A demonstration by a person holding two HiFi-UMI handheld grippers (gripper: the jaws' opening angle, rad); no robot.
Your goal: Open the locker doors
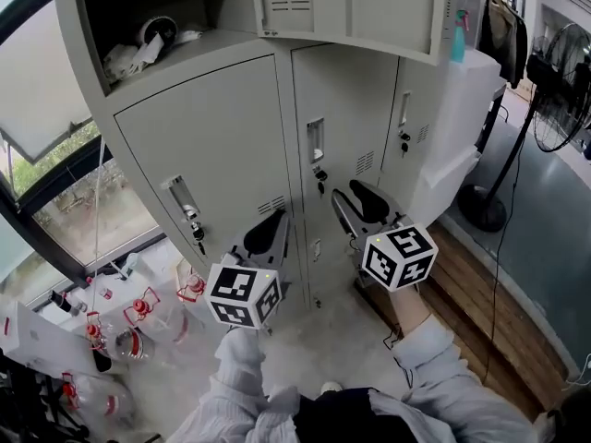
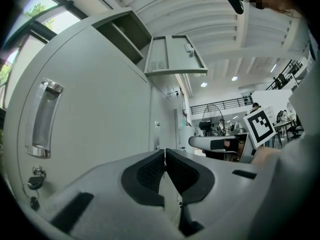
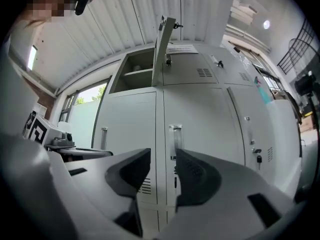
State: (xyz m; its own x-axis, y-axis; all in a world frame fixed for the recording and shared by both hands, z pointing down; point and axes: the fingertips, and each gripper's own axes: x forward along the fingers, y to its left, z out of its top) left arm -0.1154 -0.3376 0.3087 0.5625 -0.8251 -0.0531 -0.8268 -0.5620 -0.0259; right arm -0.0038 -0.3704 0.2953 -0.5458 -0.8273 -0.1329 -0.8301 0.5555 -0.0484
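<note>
The right gripper (image 3: 163,159), jaws wide and empty, faces the middle door's handle (image 3: 175,136); it should line up squarely before pinching. The left gripper (image 2: 165,158), jaws together on nothing, hangs by the left door (image 2: 100,109).

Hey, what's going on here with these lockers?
A person stands facing a grey locker bank with a gripper in each hand. The upper-left compartment is already open. Below it, the left door, middle door and right door are closed. The right gripper has its jaws apart and empty, lined up with the middle door's handle. The left gripper has its jaws together, holding nothing.
</note>
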